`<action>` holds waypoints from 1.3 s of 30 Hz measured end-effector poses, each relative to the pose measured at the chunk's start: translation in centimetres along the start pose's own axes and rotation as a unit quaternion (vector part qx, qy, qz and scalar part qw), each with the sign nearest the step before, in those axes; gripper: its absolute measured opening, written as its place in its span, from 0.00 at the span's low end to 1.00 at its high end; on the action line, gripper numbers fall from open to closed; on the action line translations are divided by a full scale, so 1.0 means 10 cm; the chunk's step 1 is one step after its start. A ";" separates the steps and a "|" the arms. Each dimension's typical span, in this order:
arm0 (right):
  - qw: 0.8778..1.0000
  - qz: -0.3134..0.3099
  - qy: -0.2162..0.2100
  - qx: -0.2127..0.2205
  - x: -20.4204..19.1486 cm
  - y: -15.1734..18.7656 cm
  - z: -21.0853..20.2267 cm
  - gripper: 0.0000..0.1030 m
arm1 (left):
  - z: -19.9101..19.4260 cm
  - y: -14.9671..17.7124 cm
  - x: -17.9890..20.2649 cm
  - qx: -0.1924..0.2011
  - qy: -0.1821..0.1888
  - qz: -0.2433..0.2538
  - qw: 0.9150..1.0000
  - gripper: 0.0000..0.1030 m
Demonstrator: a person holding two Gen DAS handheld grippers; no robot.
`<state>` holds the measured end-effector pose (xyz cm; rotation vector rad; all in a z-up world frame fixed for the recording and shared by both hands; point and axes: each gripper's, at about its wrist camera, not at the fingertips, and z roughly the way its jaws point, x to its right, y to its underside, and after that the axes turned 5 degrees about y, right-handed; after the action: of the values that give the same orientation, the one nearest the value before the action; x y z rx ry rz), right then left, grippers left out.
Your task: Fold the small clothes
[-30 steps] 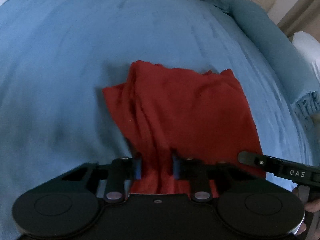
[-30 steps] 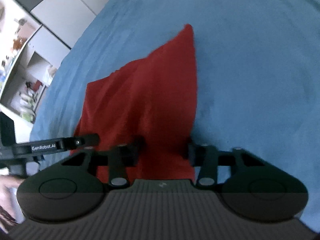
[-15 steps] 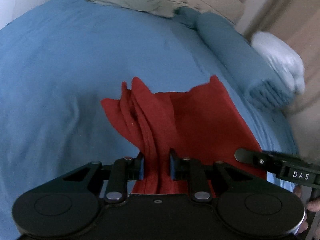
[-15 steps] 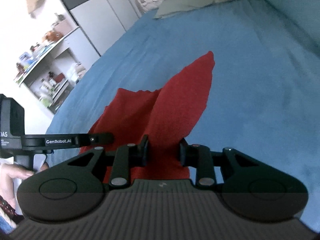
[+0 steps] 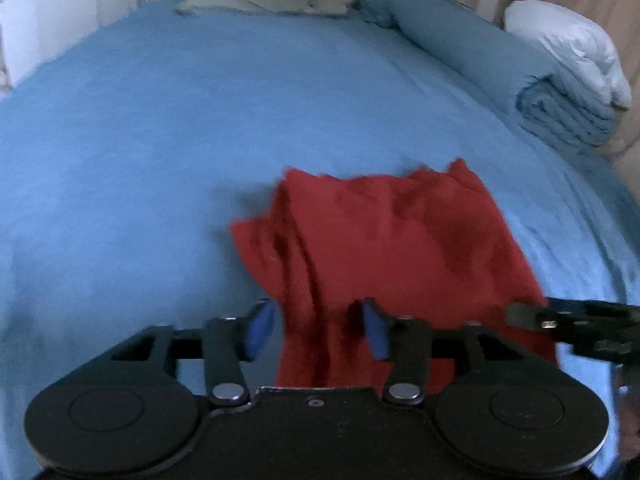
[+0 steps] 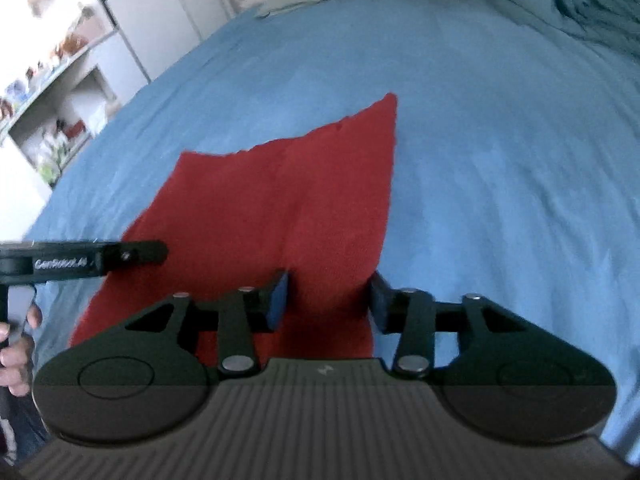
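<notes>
Two hand-held grippers sit at the near edge of a red cloth (image 5: 384, 240) on a bed (image 5: 160, 140) with a blue cover. Both stand with their fingers spread. Bunched cloth runs between the left hand-held gripper (image 5: 316, 328)'s blue pads (image 5: 258, 330); a gap shows beside the left pad, and whether the right pad touches the fabric cannot be told. The right hand-held gripper (image 6: 326, 300) has the cloth's near right corner between its fingers, with the fabric's right edge passing close by the right finger; contact cannot be told here either.

From the left view, the cloth lies rumpled, with deep vertical folds on its left side and a flatter sheet to the right. From the right view it spreads smoother, rising to a point at its far right corner. Each view catches the other tool at its side, and fingers of the person's left hand (image 6: 16, 356) show at the edge of the right view.

Farther off, along the bed's right side, lies a folded blue blanket (image 5: 520, 76) with a white duvet (image 5: 572, 52) beside it. A pale pillow (image 5: 256, 0) rests at the head. Shelves (image 6: 52, 120) with small items stand left of the bed.
</notes>
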<state>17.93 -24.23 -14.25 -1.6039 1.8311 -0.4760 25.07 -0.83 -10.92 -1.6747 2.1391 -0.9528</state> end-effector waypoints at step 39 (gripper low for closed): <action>0.985 -0.035 0.167 0.024 -1.20 0.77 -2.63 1.00 | -2.55 1.09 0.61 0.033 -0.081 -0.008 0.996 1.00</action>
<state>-5.02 -14.92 2.47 -1.6345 1.9910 -0.8592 0.34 3.27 2.46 -1.6786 1.9722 -0.8499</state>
